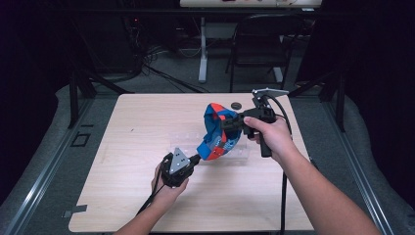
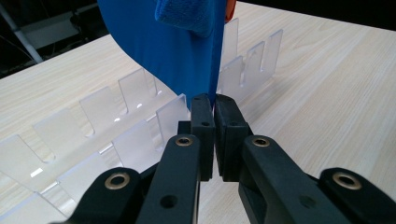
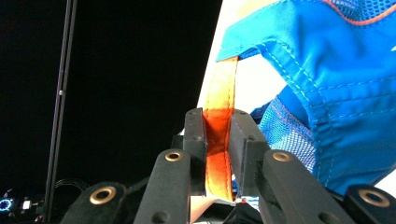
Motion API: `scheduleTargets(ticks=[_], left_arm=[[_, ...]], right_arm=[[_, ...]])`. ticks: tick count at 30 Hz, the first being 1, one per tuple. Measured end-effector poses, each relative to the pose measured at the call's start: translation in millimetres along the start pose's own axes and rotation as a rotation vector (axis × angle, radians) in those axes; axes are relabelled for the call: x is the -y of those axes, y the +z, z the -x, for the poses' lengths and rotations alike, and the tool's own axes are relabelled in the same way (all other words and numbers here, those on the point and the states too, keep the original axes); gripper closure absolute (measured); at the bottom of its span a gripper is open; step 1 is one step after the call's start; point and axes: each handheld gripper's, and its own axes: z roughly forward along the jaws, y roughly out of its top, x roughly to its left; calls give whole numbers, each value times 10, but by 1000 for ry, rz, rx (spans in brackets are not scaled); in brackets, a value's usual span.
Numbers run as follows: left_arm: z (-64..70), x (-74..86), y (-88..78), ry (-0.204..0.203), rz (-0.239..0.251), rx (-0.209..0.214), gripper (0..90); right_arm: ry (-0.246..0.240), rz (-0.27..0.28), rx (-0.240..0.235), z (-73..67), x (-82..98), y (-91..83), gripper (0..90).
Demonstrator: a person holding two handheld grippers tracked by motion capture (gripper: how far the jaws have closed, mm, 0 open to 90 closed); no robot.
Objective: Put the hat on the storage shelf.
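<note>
A blue and orange cap (image 1: 219,131) hangs in the air over the middle of the wooden table (image 1: 137,132), held between both grippers. My left gripper (image 1: 196,158) comes from below left and is shut on the cap's blue brim (image 2: 184,60); the brim's edge runs down between the pads. My right gripper (image 1: 226,123) comes from the right and is shut on the cap's orange strap (image 3: 218,140). Blue fabric and mesh (image 3: 327,93) of the cap hang to the right of that strap in the right gripper view.
A clear plastic rack (image 2: 116,121) with upright dividers lies on the table under the cap (image 1: 235,154). A small dark round object (image 1: 236,105) sits near the table's far edge. A chair (image 1: 259,44) and a desk leg (image 1: 202,49) stand beyond the table.
</note>
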Motion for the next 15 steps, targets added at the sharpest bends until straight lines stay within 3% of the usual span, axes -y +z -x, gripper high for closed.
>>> scheduleTargets(ticks=[15], left_arm=[[-21,78,84,-25,-35,16,877]], right_arm=[[16,4,11,126,-13,47,782]])
